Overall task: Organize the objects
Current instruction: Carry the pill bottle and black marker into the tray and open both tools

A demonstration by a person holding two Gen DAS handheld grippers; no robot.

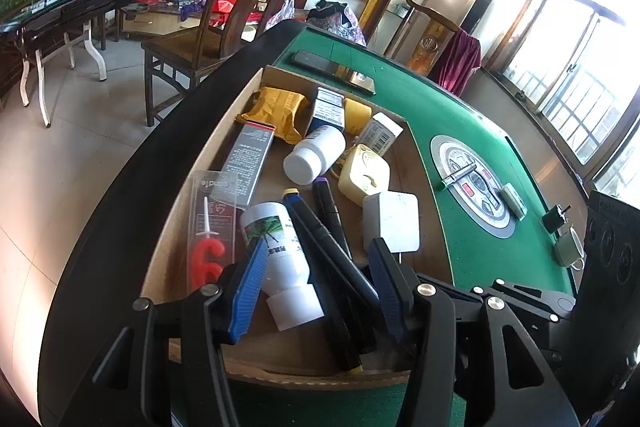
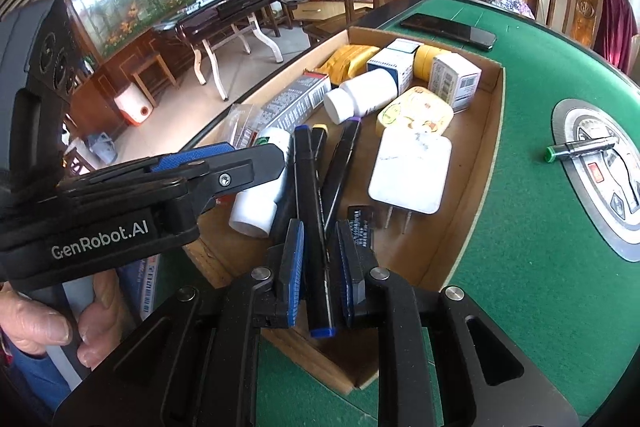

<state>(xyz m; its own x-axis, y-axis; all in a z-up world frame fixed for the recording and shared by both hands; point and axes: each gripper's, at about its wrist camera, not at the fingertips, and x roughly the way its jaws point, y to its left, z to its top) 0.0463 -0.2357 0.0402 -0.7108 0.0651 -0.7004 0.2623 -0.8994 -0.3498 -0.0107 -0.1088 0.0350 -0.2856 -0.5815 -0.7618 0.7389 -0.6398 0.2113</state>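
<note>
A cardboard tray (image 1: 224, 131) on the green table holds several small items. My left gripper (image 1: 316, 279) stands open over its near end. A white capped bottle (image 1: 280, 259) and black markers (image 1: 332, 251) lie between its blue pads (image 1: 250, 287), unpressed. The right wrist view shows this gripper (image 2: 240, 163) from the side, above the same bottle (image 2: 256, 207). My right gripper (image 2: 320, 275) is shut on a black marker with blue ends (image 2: 314, 195), which runs lengthwise between its pads. Beside it lie a yellow-capped marker (image 2: 320, 129) and a purple-capped marker (image 2: 344, 163).
The tray also holds a white plug charger (image 2: 412, 175), a yellow case (image 2: 416, 111), a white pill bottle (image 2: 360, 95), boxes and a red "6" candle pack (image 1: 208, 259). A phone (image 1: 332, 71) and a green-capped pen (image 2: 580, 147) lie on the felt. A wooden chair (image 1: 224, 39) stands behind. A person's hand (image 2: 40, 327) grips the left handle.
</note>
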